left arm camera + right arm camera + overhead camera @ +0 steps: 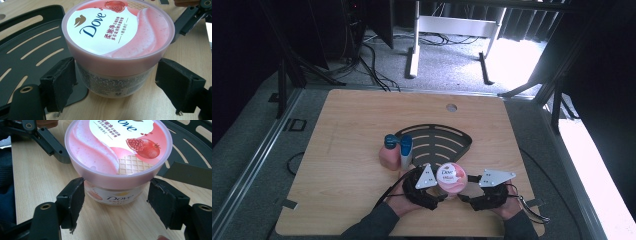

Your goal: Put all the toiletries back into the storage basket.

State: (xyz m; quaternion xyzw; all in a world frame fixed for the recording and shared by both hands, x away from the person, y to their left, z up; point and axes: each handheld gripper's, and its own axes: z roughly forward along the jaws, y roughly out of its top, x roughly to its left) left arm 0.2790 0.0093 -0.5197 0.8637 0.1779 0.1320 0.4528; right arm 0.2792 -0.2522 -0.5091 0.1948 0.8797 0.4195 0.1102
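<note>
A pink Dove jar (451,179) stands upright on the wooden bench (342,145), at the near edge of the black slotted tray (437,142). The left gripper (113,80) and right gripper (116,200) flank it from opposite sides. Both sets of jaws are apart, bracketing the jar just below its lid; on each, one jaw looks to touch the jar and the other stands clear.

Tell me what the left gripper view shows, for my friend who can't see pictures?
A pink Dove tub with a white and pink lid stands on a wooden table, between the two open black jaws of the left tongs. One jaw touches the tub's side; the other stands just clear. A black slotted tray lies behind.
</note>
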